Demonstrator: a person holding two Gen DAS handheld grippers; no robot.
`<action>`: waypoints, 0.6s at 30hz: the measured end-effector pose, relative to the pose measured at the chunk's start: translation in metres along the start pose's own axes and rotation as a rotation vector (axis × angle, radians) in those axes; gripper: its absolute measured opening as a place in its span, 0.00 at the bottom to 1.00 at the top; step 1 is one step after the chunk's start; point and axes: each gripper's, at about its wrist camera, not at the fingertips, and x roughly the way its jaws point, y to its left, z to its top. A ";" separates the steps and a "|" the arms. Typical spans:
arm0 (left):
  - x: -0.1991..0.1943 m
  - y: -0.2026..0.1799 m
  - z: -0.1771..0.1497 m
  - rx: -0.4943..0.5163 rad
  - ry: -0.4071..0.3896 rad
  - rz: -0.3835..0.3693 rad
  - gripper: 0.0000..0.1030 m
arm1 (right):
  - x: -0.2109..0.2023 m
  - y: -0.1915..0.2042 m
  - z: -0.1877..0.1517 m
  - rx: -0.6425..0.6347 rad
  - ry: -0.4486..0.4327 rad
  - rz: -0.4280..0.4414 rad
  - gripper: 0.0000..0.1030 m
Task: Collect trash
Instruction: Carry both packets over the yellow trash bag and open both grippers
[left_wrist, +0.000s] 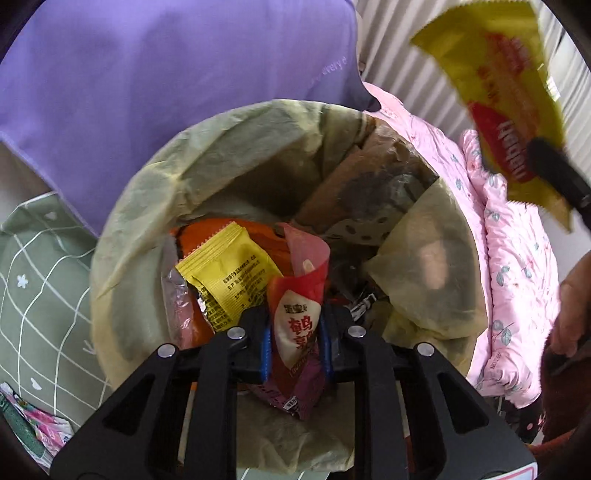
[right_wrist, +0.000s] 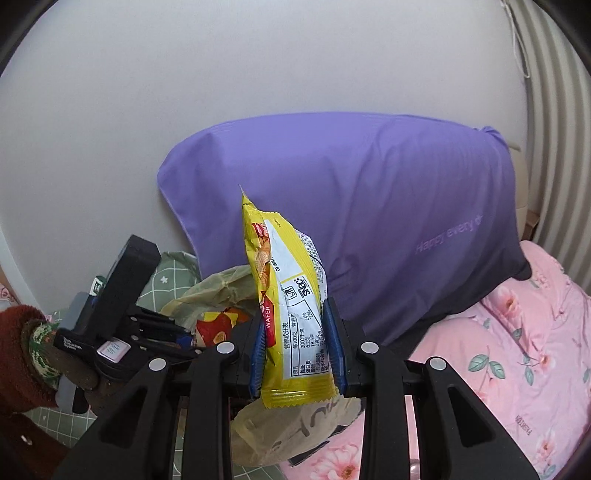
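My left gripper (left_wrist: 295, 347) is shut on a red and white snack wrapper (left_wrist: 297, 325) and holds it over the open trash bin lined with a yellowish bag (left_wrist: 155, 177). Inside lie a yellow packet (left_wrist: 231, 273) and other wrappers. My right gripper (right_wrist: 298, 350) is shut on a yellow wafer wrapper (right_wrist: 291, 295), held upright just above and beside the bin's bag (right_wrist: 218, 288). That wrapper also shows in the left wrist view (left_wrist: 498, 110) at the upper right. The left gripper's body (right_wrist: 122, 317) shows at the left of the right wrist view.
A purple pillow (right_wrist: 369, 206) leans on the white wall behind the bin. A pink floral quilt (right_wrist: 517, 369) lies to the right, a green checked sheet (left_wrist: 37, 280) to the left. A loose wrapper (left_wrist: 33, 424) lies on the sheet. A ribbed radiator (right_wrist: 546, 129) stands far right.
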 end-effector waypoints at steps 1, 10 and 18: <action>-0.003 0.003 -0.001 -0.011 -0.005 -0.005 0.18 | 0.005 -0.002 0.000 0.001 0.008 0.013 0.27; -0.042 0.040 -0.024 -0.178 -0.105 -0.215 0.48 | 0.042 0.019 -0.004 -0.011 0.102 0.109 0.31; -0.086 0.058 -0.041 -0.264 -0.216 -0.161 0.63 | 0.049 0.029 -0.013 -0.024 0.147 0.070 0.44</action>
